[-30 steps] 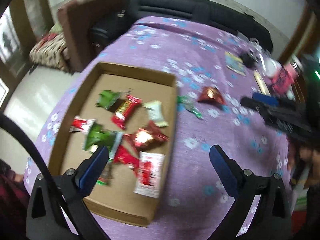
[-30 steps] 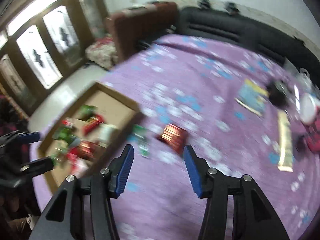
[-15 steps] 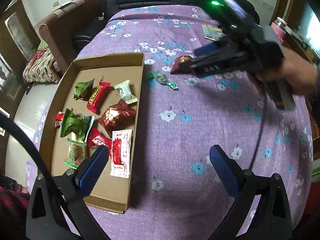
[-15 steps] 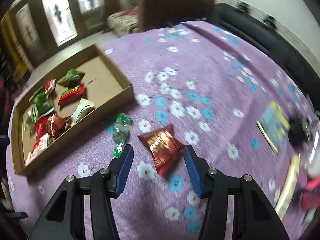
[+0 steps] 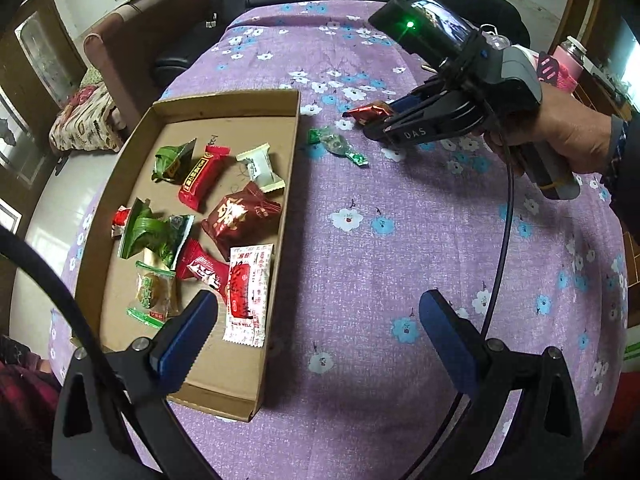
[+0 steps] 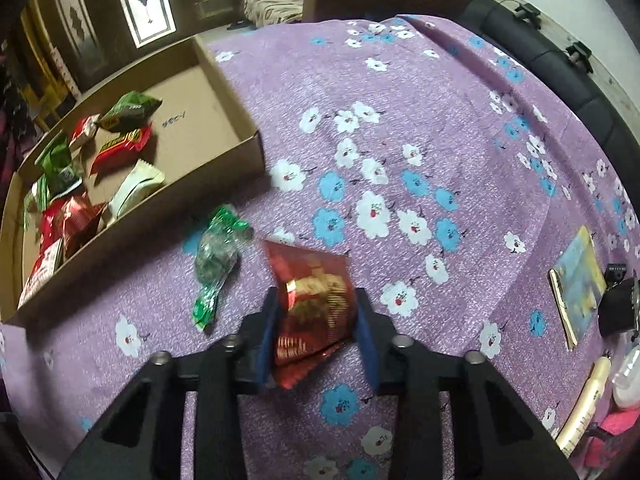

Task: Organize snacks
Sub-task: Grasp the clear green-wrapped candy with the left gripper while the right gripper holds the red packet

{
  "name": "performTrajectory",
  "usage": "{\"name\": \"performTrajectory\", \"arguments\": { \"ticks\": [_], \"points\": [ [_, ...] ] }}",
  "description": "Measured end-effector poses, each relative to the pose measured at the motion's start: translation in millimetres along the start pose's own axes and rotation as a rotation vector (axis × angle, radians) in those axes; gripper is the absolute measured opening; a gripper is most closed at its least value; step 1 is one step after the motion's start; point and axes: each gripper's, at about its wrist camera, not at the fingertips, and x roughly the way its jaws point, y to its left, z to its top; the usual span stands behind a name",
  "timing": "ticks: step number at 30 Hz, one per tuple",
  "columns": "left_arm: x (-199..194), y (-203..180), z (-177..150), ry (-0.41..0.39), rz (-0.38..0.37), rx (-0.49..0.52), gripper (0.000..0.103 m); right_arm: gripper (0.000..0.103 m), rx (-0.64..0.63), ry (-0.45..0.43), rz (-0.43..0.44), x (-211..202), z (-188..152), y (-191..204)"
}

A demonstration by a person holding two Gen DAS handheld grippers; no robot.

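Since the red foil packet (image 6: pixel 316 300) already sits between the pads of the right claw (image 6: pixel 316 320), the job now is to make that pinch sure before anything lifts. The jaws have just been closing, and both blue pads press the packet's sides; its crinkled foil bulges up and forward out of the grip. The packet lies on the purple flowered cloth (image 6: pixel 400 100), just off the long wall of the cardboard tray (image 5: pixel 289 184) — on the side away from the sweets already inside.

A puffy foil bag likely slips, so I would squeeze until the foil stops giving, then raise it straight and clear the tray wall before crossing over. The green twist-wrapped candy (image 6: pixel 218 258) lies between packet and tray, near enough to be dragged along — lift, don't slide.

The left claw (image 5: pixel 316 328) hangs wide open and empty over the tray's near end.
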Motion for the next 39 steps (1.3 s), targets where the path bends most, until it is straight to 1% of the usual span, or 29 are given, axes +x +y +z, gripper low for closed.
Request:
{"name": "performTrajectory", "arguments": {
  "ticks": [4,6,8,9,11,13,16,18,22,25,26,28,31,32,33,35,39],
  "points": [
    [1,-2,6,0.003,-0.011,-0.008,0.101,0.032,0.046,-0.033,0.006,-4,-3,-5],
    [-1,-3,13,-0.005,-0.028,-0.019,0.101,0.032,0.078,-0.073,0.003,-18,-11,-10],
    [0,-5,25,-0.006,-0.06,-0.033,0.101,0.032,0.106,-0.114,-0.012,-37,-23,-15],
    [2,-8,33,-0.007,-0.073,-0.044,0.101,0.032,0.133,-0.14,-0.024,-49,-31,-21],
    [9,-15,50,-0.003,-0.078,-0.054,0.101,0.032,0.194,-0.186,-0.045,-73,-49,-32],
    [20,-25,68,0.007,-0.083,-0.069,0.101,0.032,0.255,-0.226,-0.083,-95,-71,-45],
    [40,-28,87,0.002,-0.089,-0.171,0.101,0.032,0.349,-0.27,-0.122,-117,-101,-64],
    [56,-25,93,0.001,-0.066,-0.238,0.101,0.032,0.392,-0.293,-0.135,-130,-124,-67],
    [84,-19,98,0.004,-0.012,-0.31,0.1,0.032,0.458,-0.344,-0.119,-143,-158,-63],
    [98,-18,100,-0.003,0.007,-0.33,0.099,0.032,0.49,-0.37,-0.09,-143,-173,-61],
    [101,-22,101,-0.013,0.035,-0.319,0.099,0.032,0.498,-0.378,-0.081,-144,-178,-61],
    [105,-28,103,-0.023,0.058,-0.299,0.1,0.032,0.516,-0.396,-0.062,-145,-188,-62],
    [119,-31,108,0.012,0.099,-0.315,0.1,0.032,0.542,-0.421,-0.04,-147,-200,-64],
    [126,-33,110,0.042,0.121,-0.327,0.1,0.032,0.548,-0.427,-0.034,-148,-203,-65],
    [134,-33,112,0.072,0.135,-0.344,0.103,0.032,0.553,-0.431,-0.028,-149,-207,-65],
    [137,-30,119,0.07,0.136,-0.395,0.103,0.032,0.562,-0.439,-0.022,-150,-213,-66],
    [143,-29,132,0.086,0.141,-0.411,0.103,0.032,0.58,-0.444,-0.011,-153,-223,-67]
  ]
}}
